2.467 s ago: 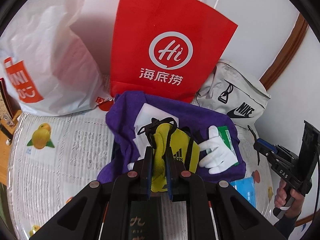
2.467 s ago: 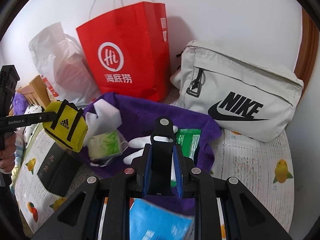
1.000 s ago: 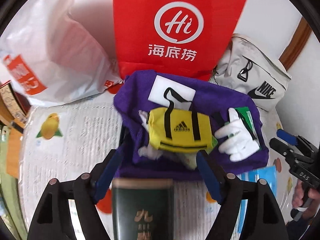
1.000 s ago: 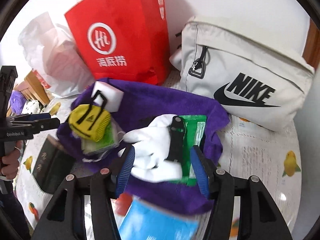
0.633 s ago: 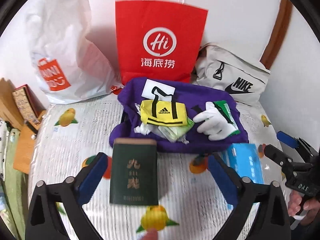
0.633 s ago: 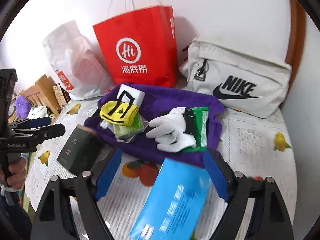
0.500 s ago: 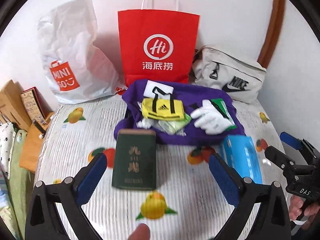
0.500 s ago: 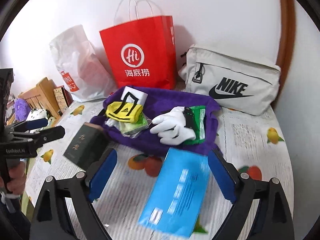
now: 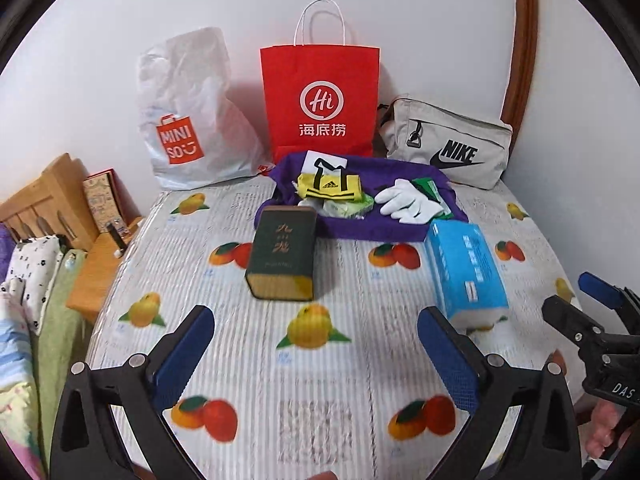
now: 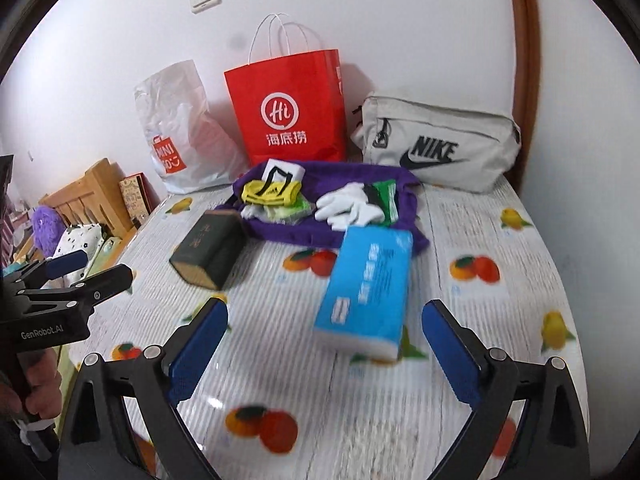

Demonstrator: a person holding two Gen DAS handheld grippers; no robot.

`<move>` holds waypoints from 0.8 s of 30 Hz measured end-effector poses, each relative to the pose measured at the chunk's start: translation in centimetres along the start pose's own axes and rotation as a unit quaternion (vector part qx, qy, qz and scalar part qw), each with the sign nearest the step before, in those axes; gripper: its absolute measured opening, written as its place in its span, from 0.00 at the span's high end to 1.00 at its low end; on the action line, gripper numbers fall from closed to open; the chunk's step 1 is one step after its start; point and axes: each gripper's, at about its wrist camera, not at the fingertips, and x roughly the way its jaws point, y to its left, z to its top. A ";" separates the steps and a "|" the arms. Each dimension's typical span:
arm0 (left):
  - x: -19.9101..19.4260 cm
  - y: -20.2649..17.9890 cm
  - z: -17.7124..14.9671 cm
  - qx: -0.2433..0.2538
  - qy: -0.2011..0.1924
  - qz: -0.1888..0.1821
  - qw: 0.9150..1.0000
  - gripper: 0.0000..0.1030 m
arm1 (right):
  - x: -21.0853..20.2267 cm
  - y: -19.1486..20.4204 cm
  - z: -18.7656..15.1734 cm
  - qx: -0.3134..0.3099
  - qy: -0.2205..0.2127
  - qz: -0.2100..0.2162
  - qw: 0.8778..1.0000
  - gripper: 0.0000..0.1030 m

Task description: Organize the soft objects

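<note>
With both tools hanging empty over the fruit-print worktop point(image 9: 320, 360), next step judged to be choosing another soft item and adding it to the pile on the purple cloth point(image 9: 360, 232) at the far side. Already on the cloth: yellow pouch point(image 9: 330, 188), white glove point(image 9: 406, 202), green packets point(image 9: 348, 210). Off the cloth: blue tissue pack point(image 9: 464, 268), touching its near right edge; dark green box point(image 9: 282, 252), rigid-looking, just beside its near left edge, probably not part of the sort. Left tool point(image 9: 316, 344): jaws spread wide, nothing between them. Right tool point(image 10: 324, 340): jaws opening, nothing pressed by the pads; tissue pack lies just ahead of them. For a clean pick of the pack: straddle the narrow width, close gently, since soft wrap likely to buckle; keep clear of the glove when setting down. Both tools angled down toward the worktop from the near edge, side by side, each visible in the other's view, held by a hand point(image 10: 36, 376) at the grip.
</note>
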 end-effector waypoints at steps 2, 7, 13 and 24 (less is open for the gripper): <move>-0.9 0.0 -0.9 0.001 -0.005 -0.003 1.000 0.00 | -0.8 -0.1 -1.0 0.001 -0.003 -0.007 1.000 0.06; -2.9 -0.1 -2.1 0.000 -0.017 -0.014 1.000 0.00 | -3.0 -0.2 -3.1 0.006 -0.012 -0.011 1.000 0.06; -4.8 -0.5 -3.0 0.005 -0.030 -0.004 1.000 0.00 | -5.1 -0.1 -4.5 0.008 -0.025 -0.016 1.000 0.06; -6.2 -0.3 -4.5 0.006 -0.033 0.003 0.999 0.00 | -7.3 0.5 -5.6 0.003 -0.044 -0.021 0.999 0.06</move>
